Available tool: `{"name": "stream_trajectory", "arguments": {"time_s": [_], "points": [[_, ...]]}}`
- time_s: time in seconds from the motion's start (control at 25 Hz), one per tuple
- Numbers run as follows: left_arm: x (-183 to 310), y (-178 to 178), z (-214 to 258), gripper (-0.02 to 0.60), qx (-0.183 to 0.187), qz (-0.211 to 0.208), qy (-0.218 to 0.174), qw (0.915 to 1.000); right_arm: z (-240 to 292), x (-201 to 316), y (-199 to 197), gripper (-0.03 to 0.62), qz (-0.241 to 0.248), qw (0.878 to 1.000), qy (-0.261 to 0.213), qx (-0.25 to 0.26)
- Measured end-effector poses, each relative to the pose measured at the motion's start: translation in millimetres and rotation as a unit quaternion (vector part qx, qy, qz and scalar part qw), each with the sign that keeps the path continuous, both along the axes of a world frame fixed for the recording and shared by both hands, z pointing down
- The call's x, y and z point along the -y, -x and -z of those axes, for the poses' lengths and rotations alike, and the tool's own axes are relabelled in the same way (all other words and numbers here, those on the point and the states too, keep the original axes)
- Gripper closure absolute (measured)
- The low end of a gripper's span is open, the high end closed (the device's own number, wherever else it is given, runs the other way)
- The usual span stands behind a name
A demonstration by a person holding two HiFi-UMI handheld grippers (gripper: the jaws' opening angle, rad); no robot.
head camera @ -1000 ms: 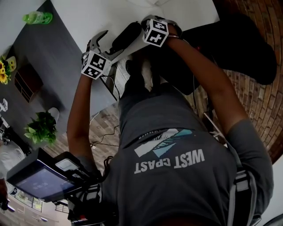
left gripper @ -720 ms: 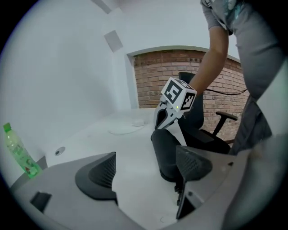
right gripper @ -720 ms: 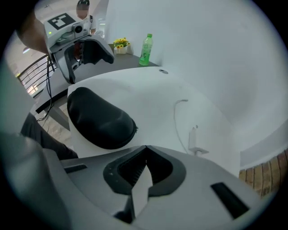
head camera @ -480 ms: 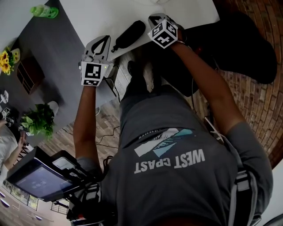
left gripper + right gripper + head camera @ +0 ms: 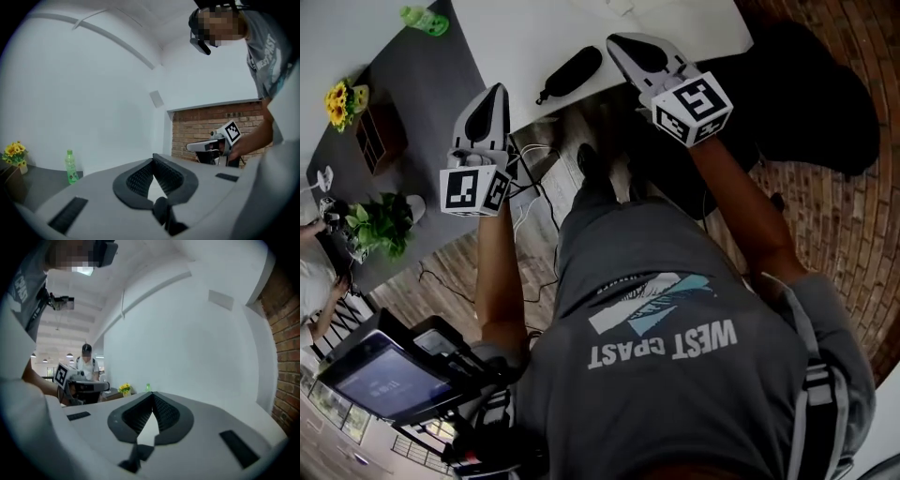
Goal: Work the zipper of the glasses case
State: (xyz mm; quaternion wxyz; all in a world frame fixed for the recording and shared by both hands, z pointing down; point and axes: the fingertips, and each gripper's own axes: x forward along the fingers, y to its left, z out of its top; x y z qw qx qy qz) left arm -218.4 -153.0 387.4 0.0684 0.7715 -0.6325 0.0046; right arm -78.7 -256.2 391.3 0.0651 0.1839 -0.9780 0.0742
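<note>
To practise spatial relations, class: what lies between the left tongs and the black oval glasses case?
Nothing. In the head view, only bare white table top shows between the left tongs, shut and empty, and the black oval glasses case.

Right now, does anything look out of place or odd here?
Yes. The glasses case lies untouched on the white table, while the left claw and right claw are both shut, empty, and aimed at the walls, not at it.
</note>
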Motion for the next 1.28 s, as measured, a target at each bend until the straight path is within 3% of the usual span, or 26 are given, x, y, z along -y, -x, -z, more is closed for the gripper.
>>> {"name": "stream_trajectory", "arguments": {"time_s": [0.12,0.32,0.76,1.04,1.28], "points": [[-26.2,-20.2,34.6,0.577,0.003,0.009,-0.023,0.9997,58.1,-31.4,-19.7,0.599,0.02,0.998,-0.016,0.058],[-69.7,-53.3,76.7,0.577,0.025,0.022,-0.05,0.9982,120.8,-78.5,-62.4,0.599,0.036,0.993,-0.05,0.101],[-157.2,-130.3,122.8,0.577,0.068,0.045,-0.076,0.9938,164.6,-158.1,-147.5,0.599,0.055,0.988,-0.08,0.118],[-199.9,-162.4,145.9,0.577,0.086,0.062,-0.081,0.9911,182.6,-199.1,-171.2,0.599,0.077,0.986,-0.085,0.124],[-242.0,-162.5,162.5,0.577,0.091,0.071,-0.094,0.9888,193.5,-237.0,-170.3,0.599,0.087,0.984,-0.103,0.117]]}}
